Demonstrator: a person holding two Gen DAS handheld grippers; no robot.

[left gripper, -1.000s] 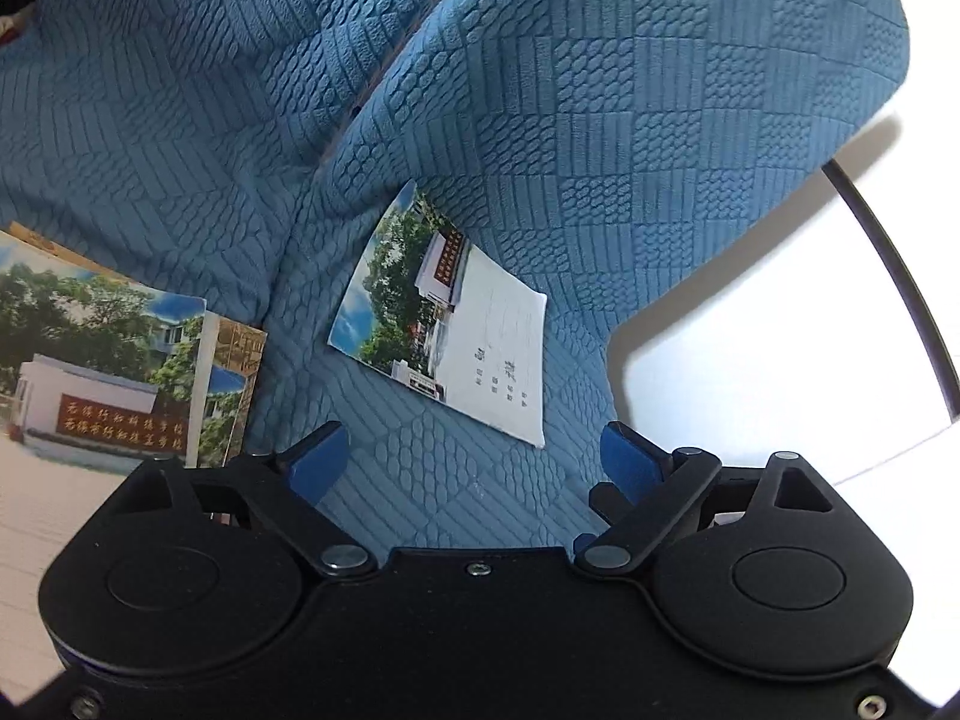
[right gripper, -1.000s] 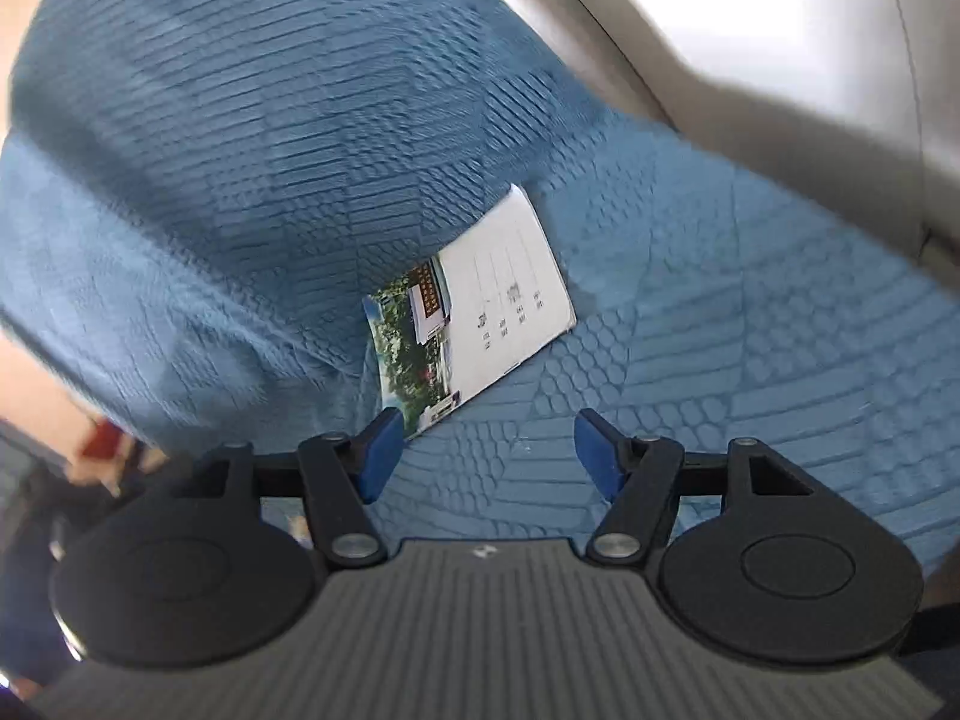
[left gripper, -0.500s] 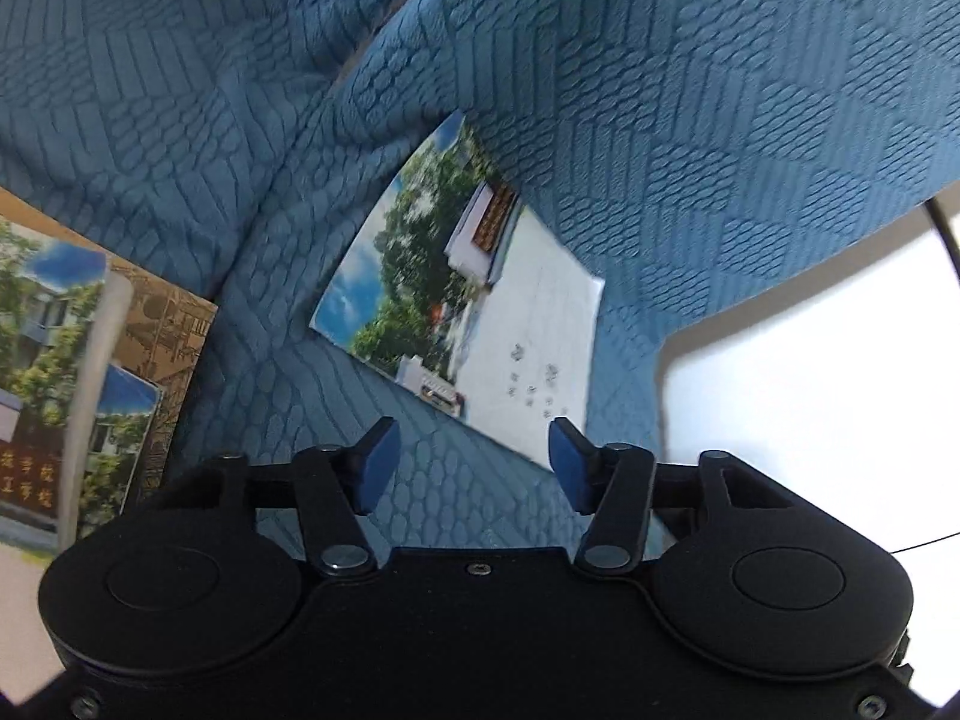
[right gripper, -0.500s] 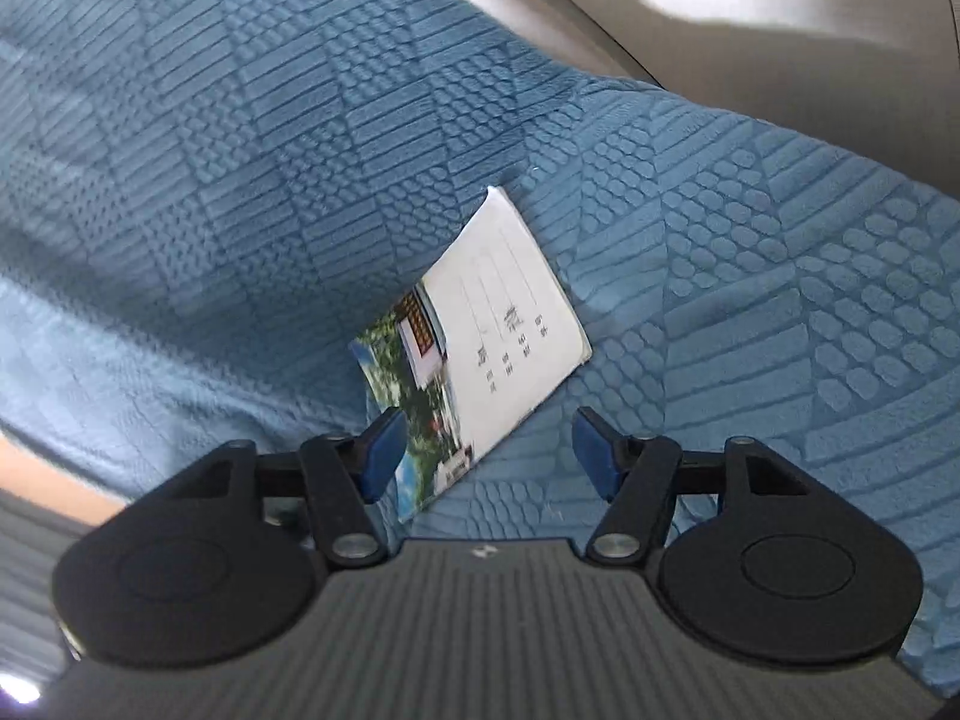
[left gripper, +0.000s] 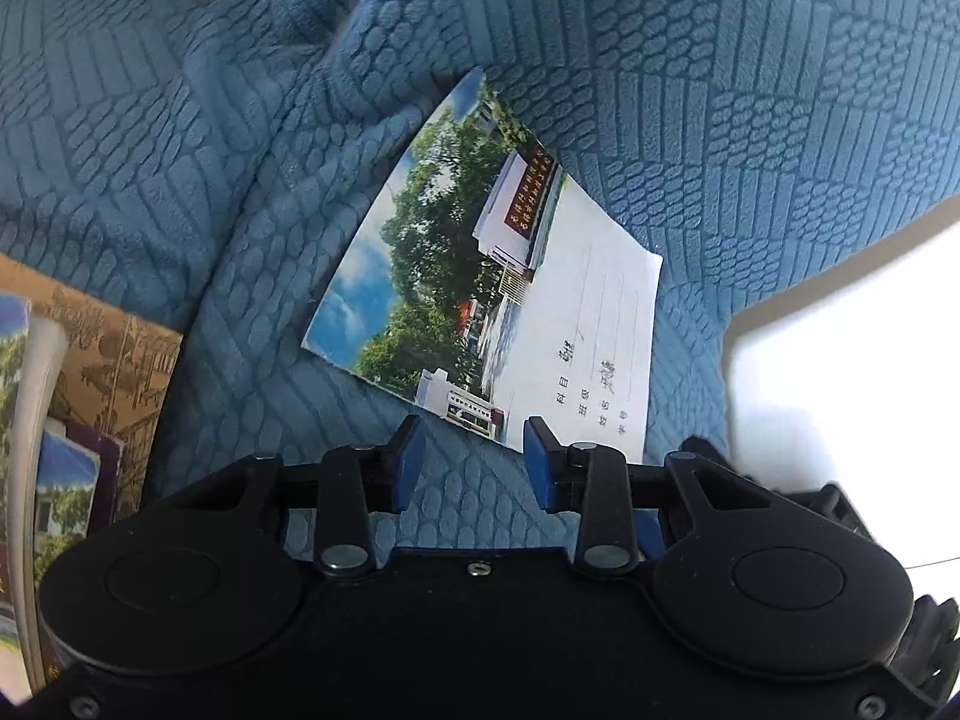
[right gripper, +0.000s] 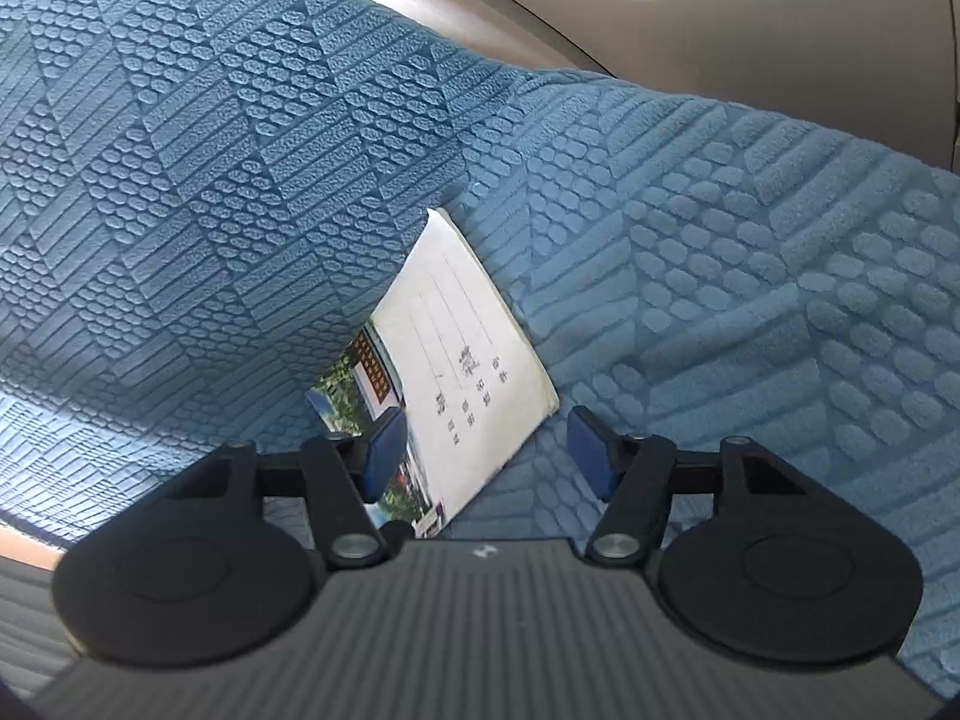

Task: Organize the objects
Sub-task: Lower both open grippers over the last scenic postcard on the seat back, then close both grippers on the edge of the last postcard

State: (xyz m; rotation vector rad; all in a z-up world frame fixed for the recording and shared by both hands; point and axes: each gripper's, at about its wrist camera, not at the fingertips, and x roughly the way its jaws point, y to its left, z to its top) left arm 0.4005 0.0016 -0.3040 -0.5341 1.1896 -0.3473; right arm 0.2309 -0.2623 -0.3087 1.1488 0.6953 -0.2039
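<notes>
The exercise book [left gripper: 498, 300] lies flat on the blue textured sofa cover [left gripper: 750, 120], directly ahead of the left claw [left gripper: 474, 459], whose jaws are closing with only fabric between them, the book's near edge just beyond the tips. The book's long axis slants away to the upper right. The right claw [right gripper: 486, 450] stands spread, narrowing slightly, about the book's near corner without touching. A campus photograph fills half the cover; the other half is white with ruled, handwritten lines.

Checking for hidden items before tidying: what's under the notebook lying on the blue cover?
Only the blue textured cover shows around the notebook; whatever lies beneath it is hidden.
</notes>
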